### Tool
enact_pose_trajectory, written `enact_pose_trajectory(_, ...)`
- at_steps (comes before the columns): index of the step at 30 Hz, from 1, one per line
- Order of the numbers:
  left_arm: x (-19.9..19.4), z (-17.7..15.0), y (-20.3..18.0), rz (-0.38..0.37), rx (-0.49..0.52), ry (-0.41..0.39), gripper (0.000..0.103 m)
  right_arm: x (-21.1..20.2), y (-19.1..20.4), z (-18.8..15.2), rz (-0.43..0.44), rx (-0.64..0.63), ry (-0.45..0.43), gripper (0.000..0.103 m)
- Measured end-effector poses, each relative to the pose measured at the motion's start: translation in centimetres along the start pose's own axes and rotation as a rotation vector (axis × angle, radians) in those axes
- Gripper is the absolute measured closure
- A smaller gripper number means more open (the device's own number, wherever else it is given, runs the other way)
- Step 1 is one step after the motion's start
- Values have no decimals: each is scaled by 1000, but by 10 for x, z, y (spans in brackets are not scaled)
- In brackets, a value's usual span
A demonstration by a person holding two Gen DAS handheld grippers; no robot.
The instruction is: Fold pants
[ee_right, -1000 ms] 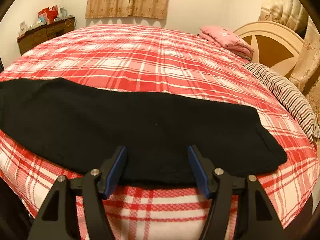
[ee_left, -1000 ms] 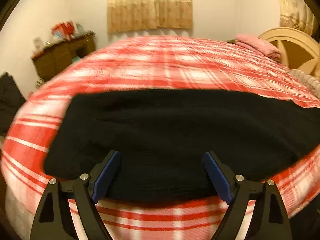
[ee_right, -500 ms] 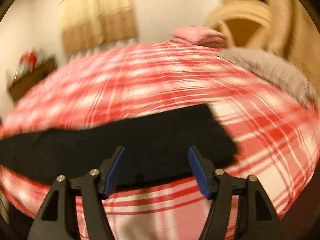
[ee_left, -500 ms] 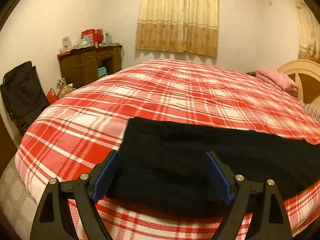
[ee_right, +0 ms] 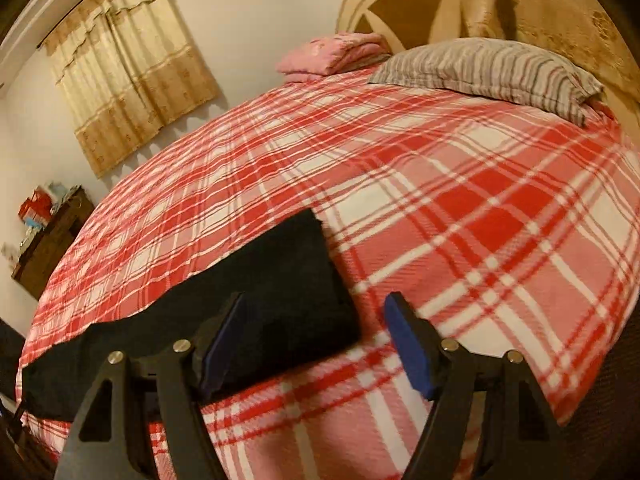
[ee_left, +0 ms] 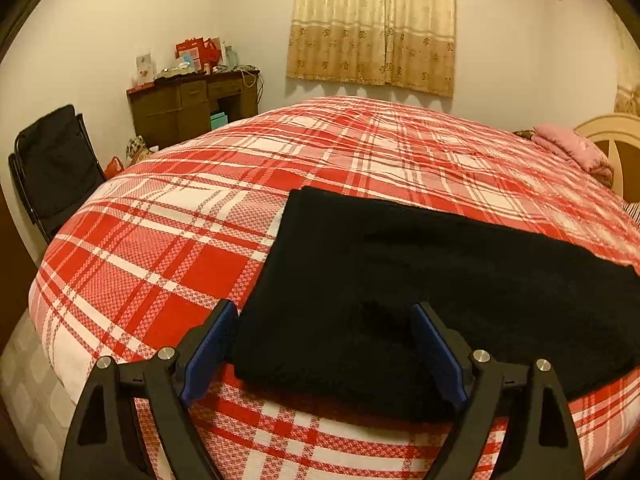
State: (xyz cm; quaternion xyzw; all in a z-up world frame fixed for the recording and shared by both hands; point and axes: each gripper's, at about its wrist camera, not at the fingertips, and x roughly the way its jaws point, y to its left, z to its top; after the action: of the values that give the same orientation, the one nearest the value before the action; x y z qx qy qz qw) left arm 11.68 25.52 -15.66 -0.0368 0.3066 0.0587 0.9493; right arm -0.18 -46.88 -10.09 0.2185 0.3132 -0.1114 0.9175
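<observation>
Black pants lie flat in a long band near the front edge of a red and white plaid bed. My left gripper is open above the pants' left end, its blue pads either side of the near left corner. In the right wrist view the pants reach in from the left and end at a square edge. My right gripper is open over that right end, holding nothing.
A striped pillow and folded pink cloth lie by the cream headboard. A dark wooden desk with clutter and a black folding chair stand left of the bed. Curtains hang behind.
Both grippers have swung outward along the pants: the left one from the middle to the left end, the right one to the right end. Both stayed open.
</observation>
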Motion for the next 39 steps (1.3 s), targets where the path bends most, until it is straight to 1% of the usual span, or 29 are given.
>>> enact_pose_trajectory(1,0,-1,-1,3,3,0,13,4,0,1,16,1,7,36)
enact_pose_trajectory(3,0,0,0,1,-3,-1,13,14,-1,3,31,-1,23,49)
enact_pose_trajectory(4,0,0,1,-3,-7,-1,13,17,-2,4,6,-5,31,66)
enact_pose_trajectory(5,0,0,2,-6,-8,-2,13,17,-2,4,5,-4,38,78)
enact_pose_trajectory(6,0,-1,2,-8,-7,-2,12,18,-5,5,61,20,64,79)
enact_pose_trajectory(7,0,-1,2,-9,-5,-2,12,17,-7,4,92,40,74,84)
enact_pose_trajectory(8,1,-1,1,-8,-2,-3,11,15,-6,3,106,47,75,85)
enact_pose_trajectory(10,1,-1,-1,-2,4,-4,10,6,4,2,113,27,53,86)
enact_pose_trajectory(12,1,-2,-2,3,9,-4,10,-4,21,3,141,-4,30,86)
enact_pose_trajectory(15,1,-1,-2,-1,6,-3,10,-19,66,7,192,-94,-15,87)
enact_pose_trajectory(19,1,0,0,-17,-14,-1,10,-28,131,7,275,-215,-39,87)
enact_pose_trajectory(21,1,0,0,-21,-17,-1,10,-24,168,3,331,-276,-26,87)
enact_pose_trajectory(23,2,0,0,-19,-10,0,10,-17,198,-4,366,-330,-11,87)
enact_pose_trajectory(27,2,0,2,-24,-3,-1,10,5,257,-33,422,-449,37,87)
enact_pose_trajectory(33,2,-2,0,-18,14,-6,10,31,310,-79,479,-558,120,87)
enact_pose_trajectory(36,3,-2,-1,-13,18,-10,10,41,330,-98,478,-615,151,87)
enact_pose_trajectory(39,2,-3,-1,-13,14,-12,10,48,341,-113,472,-656,169,87)
